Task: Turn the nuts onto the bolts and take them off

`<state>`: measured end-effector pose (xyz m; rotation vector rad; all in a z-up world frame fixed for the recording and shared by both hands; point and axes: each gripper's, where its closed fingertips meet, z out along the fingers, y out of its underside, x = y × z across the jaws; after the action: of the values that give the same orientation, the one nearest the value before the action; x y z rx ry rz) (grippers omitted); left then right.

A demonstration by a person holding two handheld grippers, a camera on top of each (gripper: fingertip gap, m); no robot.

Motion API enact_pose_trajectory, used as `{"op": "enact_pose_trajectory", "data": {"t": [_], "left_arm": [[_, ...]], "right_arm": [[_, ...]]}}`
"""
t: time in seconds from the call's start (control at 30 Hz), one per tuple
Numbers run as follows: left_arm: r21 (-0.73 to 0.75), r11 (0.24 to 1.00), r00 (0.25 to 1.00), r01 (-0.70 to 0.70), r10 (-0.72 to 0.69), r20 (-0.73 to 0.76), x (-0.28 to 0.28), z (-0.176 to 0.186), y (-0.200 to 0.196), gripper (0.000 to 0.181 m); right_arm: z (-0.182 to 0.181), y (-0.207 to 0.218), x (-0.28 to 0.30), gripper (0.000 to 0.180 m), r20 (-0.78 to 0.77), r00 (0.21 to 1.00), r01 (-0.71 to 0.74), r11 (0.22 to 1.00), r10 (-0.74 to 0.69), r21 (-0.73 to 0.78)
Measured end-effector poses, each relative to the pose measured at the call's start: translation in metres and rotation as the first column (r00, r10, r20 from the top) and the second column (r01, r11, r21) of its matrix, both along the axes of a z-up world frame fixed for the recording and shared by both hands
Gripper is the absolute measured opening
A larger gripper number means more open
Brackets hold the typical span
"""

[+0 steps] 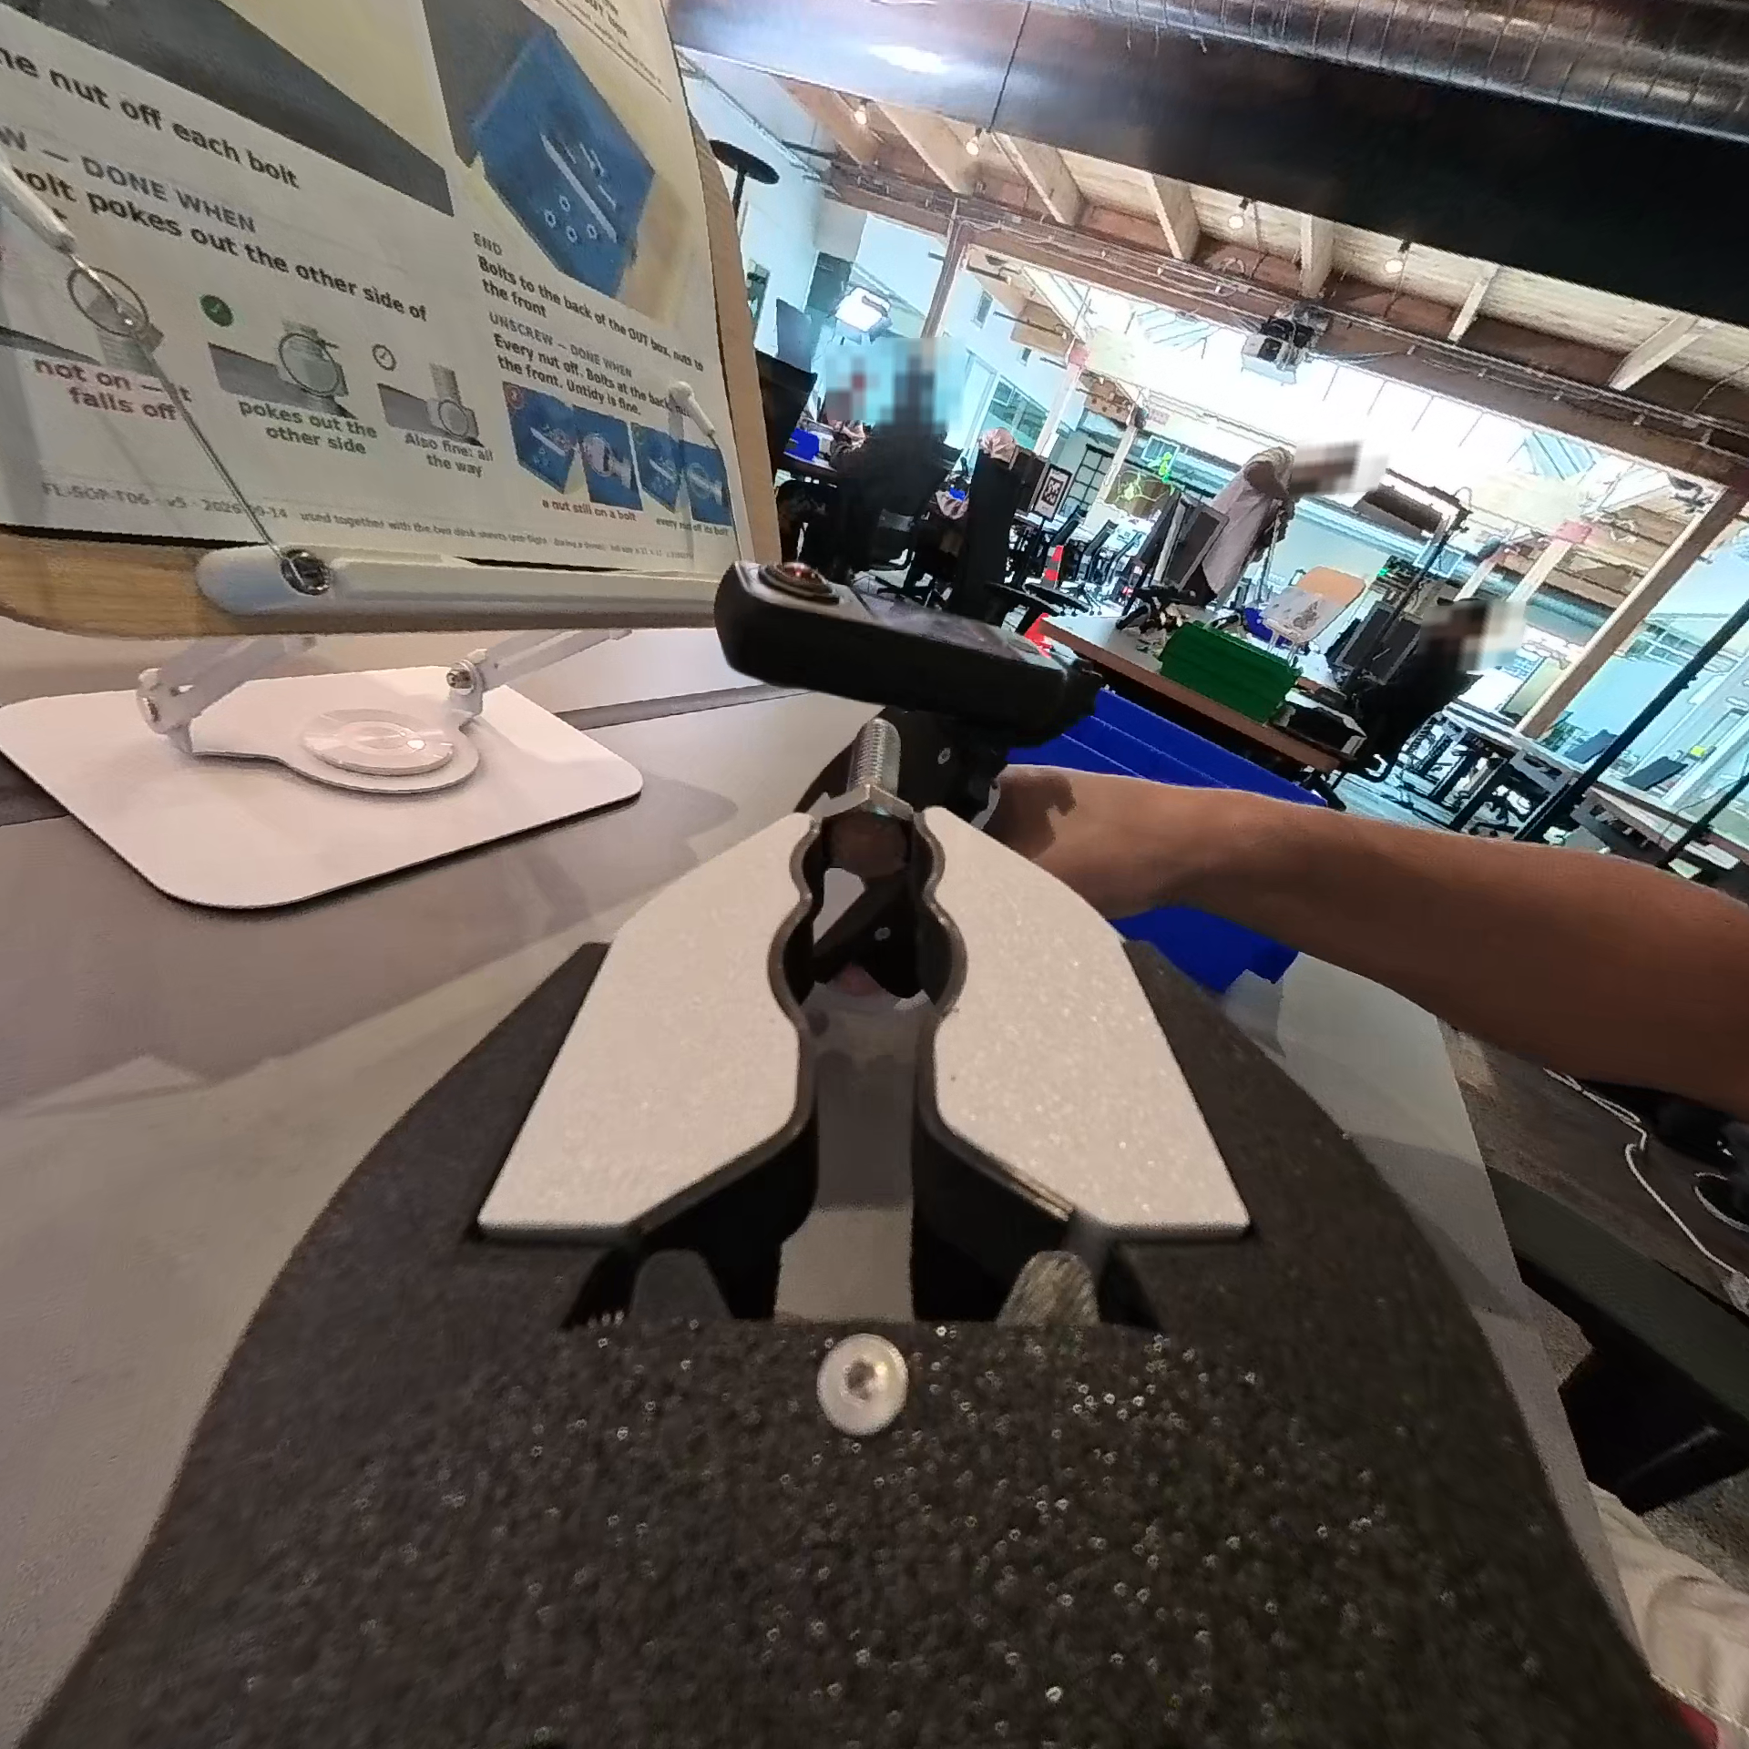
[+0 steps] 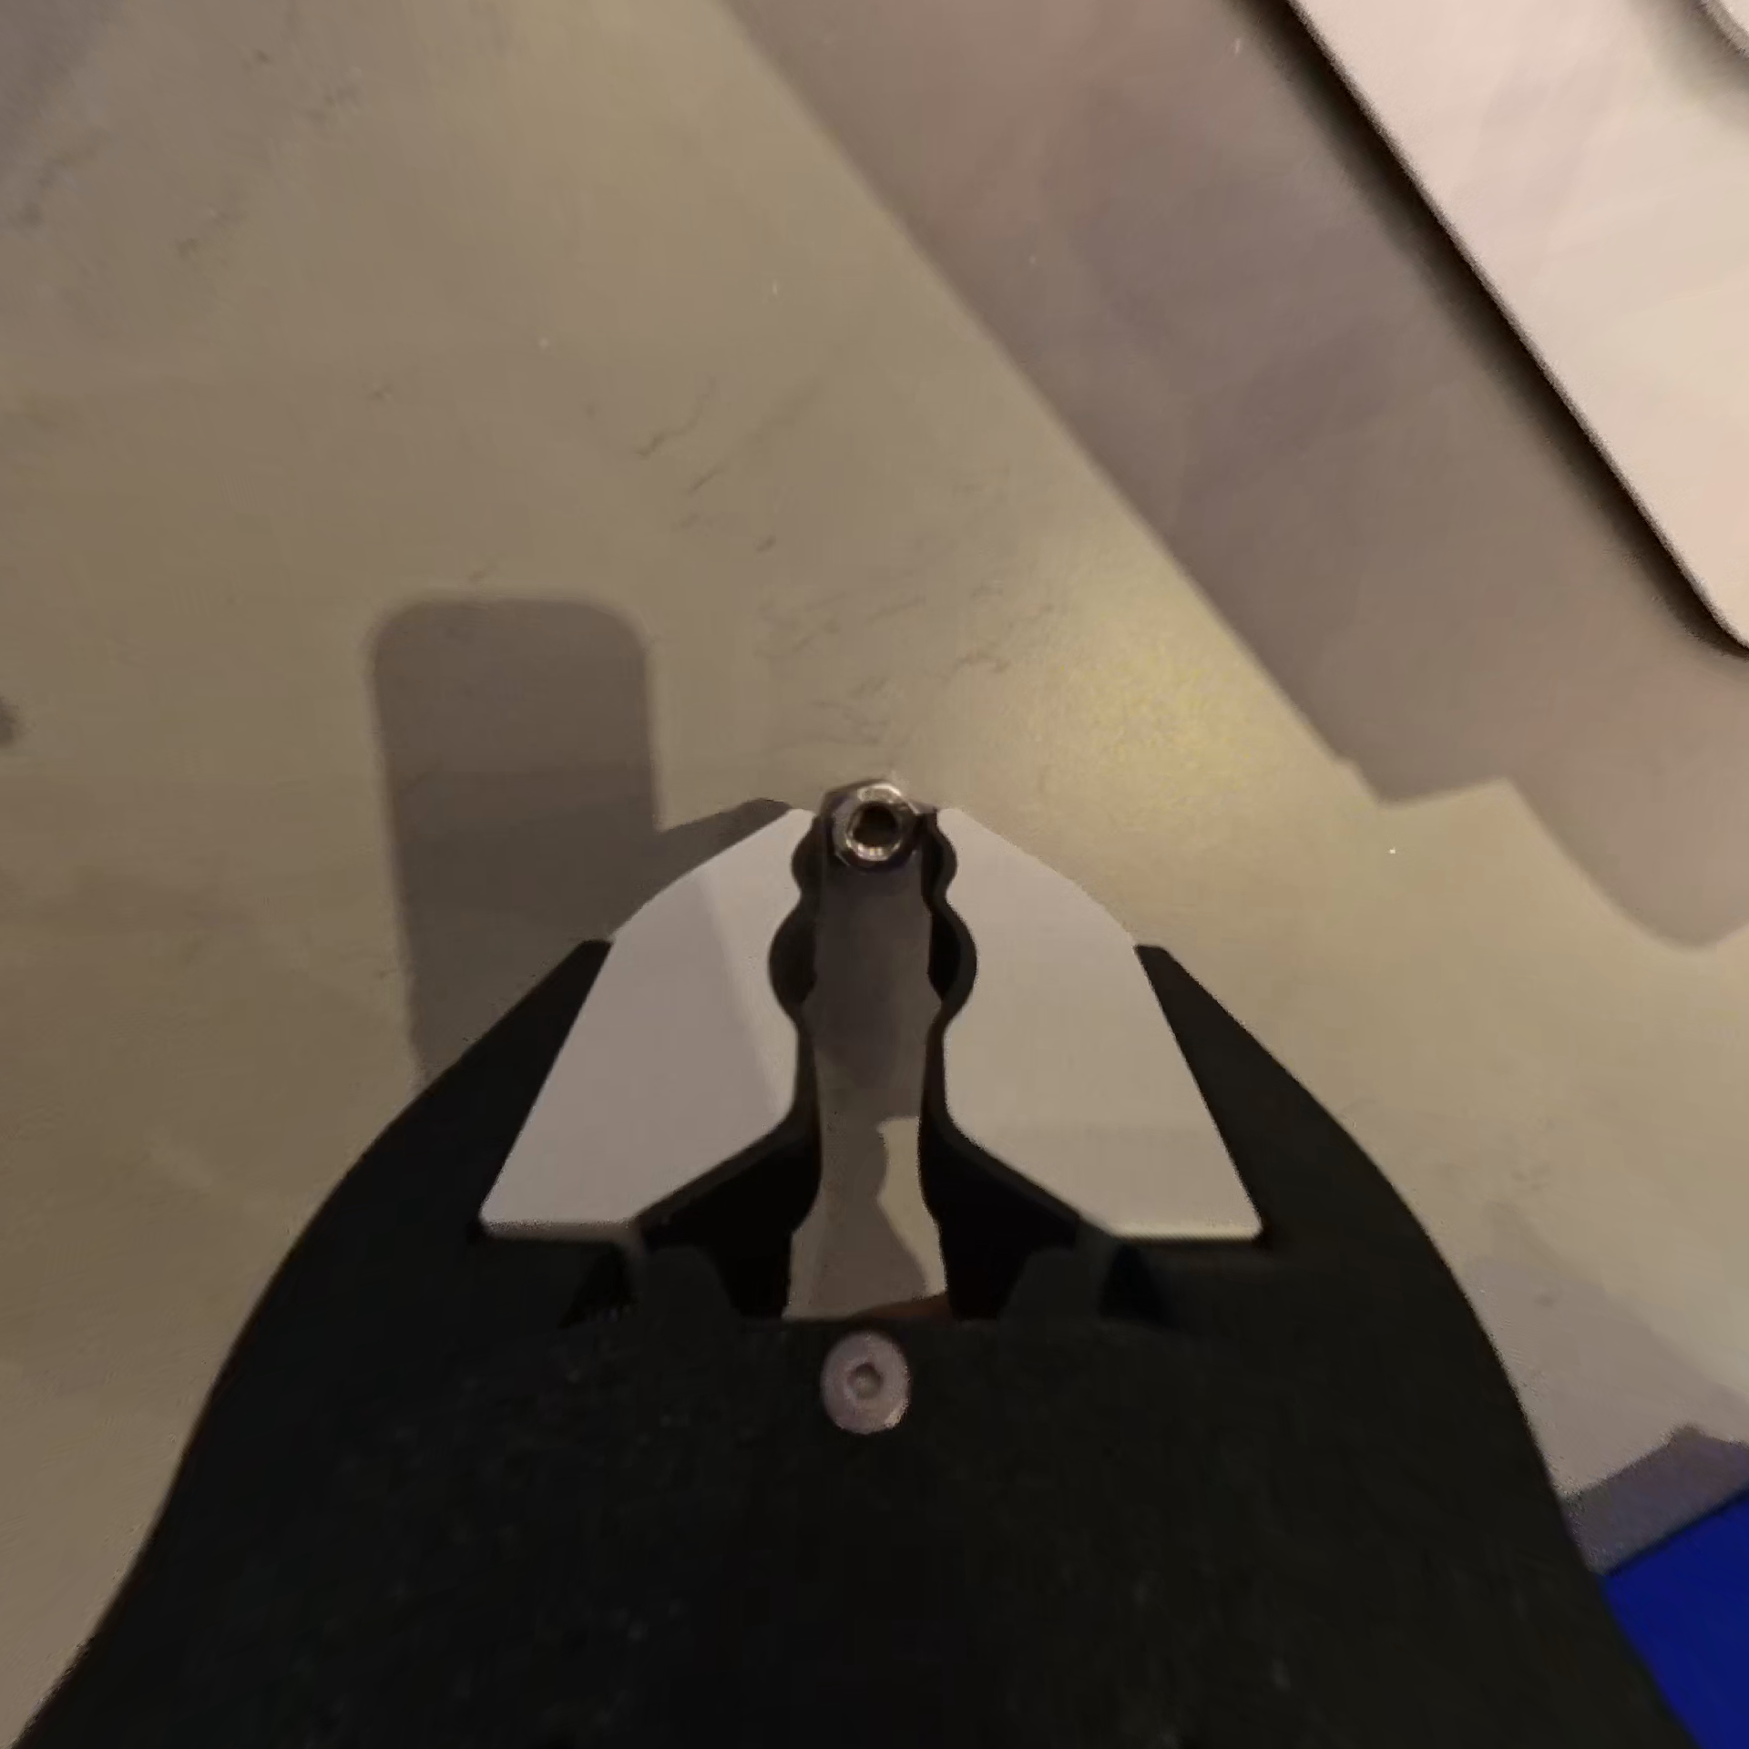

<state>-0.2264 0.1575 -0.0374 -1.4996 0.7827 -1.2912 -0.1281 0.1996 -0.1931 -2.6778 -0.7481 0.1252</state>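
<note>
Left gripper (image 1: 866, 838) pinching bolt (image 1: 875, 771) by head; right gripper (image 2: 875, 838) clamping nut (image 2: 873, 835) above desk (image 2: 379, 379). Instruction stand (image 1: 322, 757) close left, blue bin (image 1: 1164, 748) behind forearm (image 1: 1372, 909).

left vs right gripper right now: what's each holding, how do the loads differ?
The left gripper is shut on a bolt, clamped at its hex head with the threaded shank sticking out past the tips. The right gripper is shut on a nut, a small ring with its bore open, nothing threaded in. Both pinch at the very tips; both parts are silver metal.
</note>
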Motion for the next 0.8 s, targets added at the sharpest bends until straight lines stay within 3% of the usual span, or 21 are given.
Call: {"op": "enact_pose_trajectory", "data": {"t": [0.03, 0.2, 0.33, 0.4, 0.47, 0.57, 0.67, 0.8], "left_arm": [[0.001, 1.000, 1.000, 0.000, 0.000, -0.001, 0.000, 0.000, 0.000, 0.017], [0.004, 1.000, 1.000, -0.005, 0.005, -0.012, -0.001, 0.000, 0.001, 0.017], [-0.019, 1.000, 1.000, 0.021, -0.021, 0.012, -0.003, 0.003, 0.001, 0.017], [-0.032, 0.998, 0.998, 0.052, -0.051, 0.027, -0.003, 0.005, -0.002, 0.017], [-0.035, 0.993, 0.993, 0.112, -0.111, 0.033, 0.000, 0.007, -0.009, 0.017], [0.019, 0.978, 0.978, 0.207, -0.207, 0.017, 0.003, 0.012, -0.027, 0.017], [0.094, 0.945, 0.949, 0.315, -0.315, -0.015, 0.007, 0.017, -0.053, 0.017], [0.152, 0.882, 0.894, 0.446, -0.446, -0.034, 0.012, 0.025, -0.089, 0.016]], "right_arm": [[0.000, -0.001, 0.000, 0.018, 0.011, 1.000, 0.000, 1.000, 0.000, 0.000], [0.006, 0.003, -0.003, 0.018, -0.013, 0.999, -0.044, 0.995, 0.046, 0.085], [0.044, 0.001, -0.025, 0.018, -0.236, 0.950, -0.128, 0.943, 0.205, 0.308], [0.068, -0.005, -0.026, 0.018, -0.324, 0.909, -0.102, 0.892, 0.264, 0.441], [0.097, -0.023, -0.031, 0.018, -0.435, 0.813, -0.084, 0.818, 0.386, 0.570], [0.138, -0.061, -0.032, 0.018, -0.472, 0.661, -0.028, 0.648, 0.583, 0.761], [0.166, -0.102, -0.031, 0.018, -0.424, 0.509, 0.050, 0.467, 0.749, 0.883], [0.189, -0.141, -0.033, 0.017, -0.310, 0.399, 0.085, 0.302, 0.863, 0.950]]}}
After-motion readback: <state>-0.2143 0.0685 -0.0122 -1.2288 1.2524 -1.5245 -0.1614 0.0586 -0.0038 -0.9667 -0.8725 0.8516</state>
